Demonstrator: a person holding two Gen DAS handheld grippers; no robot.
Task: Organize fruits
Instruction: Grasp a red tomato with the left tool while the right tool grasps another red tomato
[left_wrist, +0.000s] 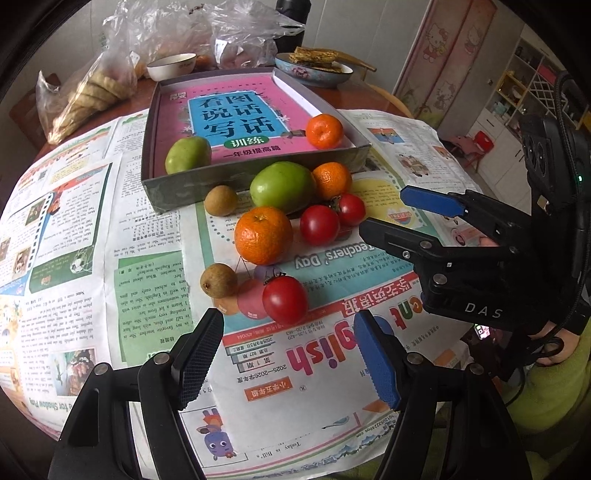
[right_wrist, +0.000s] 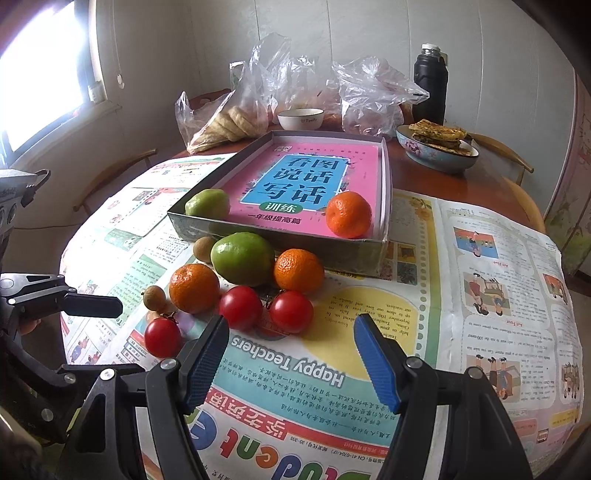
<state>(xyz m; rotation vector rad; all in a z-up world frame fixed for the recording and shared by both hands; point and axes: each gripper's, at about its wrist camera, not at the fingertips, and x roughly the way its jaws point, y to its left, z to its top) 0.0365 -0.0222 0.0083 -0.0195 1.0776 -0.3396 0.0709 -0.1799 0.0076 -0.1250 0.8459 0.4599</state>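
Note:
A grey box (left_wrist: 184, 186) lined with a pink book holds a green fruit (left_wrist: 187, 154) and an orange (left_wrist: 324, 131). In front of it on the newspaper lie a large green fruit (left_wrist: 282, 186), two oranges (left_wrist: 263, 235), three tomatoes and two small brown fruits (left_wrist: 218, 280). My left gripper (left_wrist: 289, 326) is open, and the nearest tomato (left_wrist: 285, 299) sits just beyond its fingertips. My right gripper (right_wrist: 291, 326) is open and empty, just short of two tomatoes (right_wrist: 291, 311). Each gripper shows in the other's view: the right gripper (left_wrist: 384, 210) and the left gripper (right_wrist: 125, 338).
Newspaper (right_wrist: 480, 295) covers the round table. Behind the box stand plastic bags of bread (right_wrist: 229, 122), a white bowl (right_wrist: 300, 119), a blue dish of flatbread (right_wrist: 436, 147) and a black flask (right_wrist: 430, 85). Wooden chairs ring the table.

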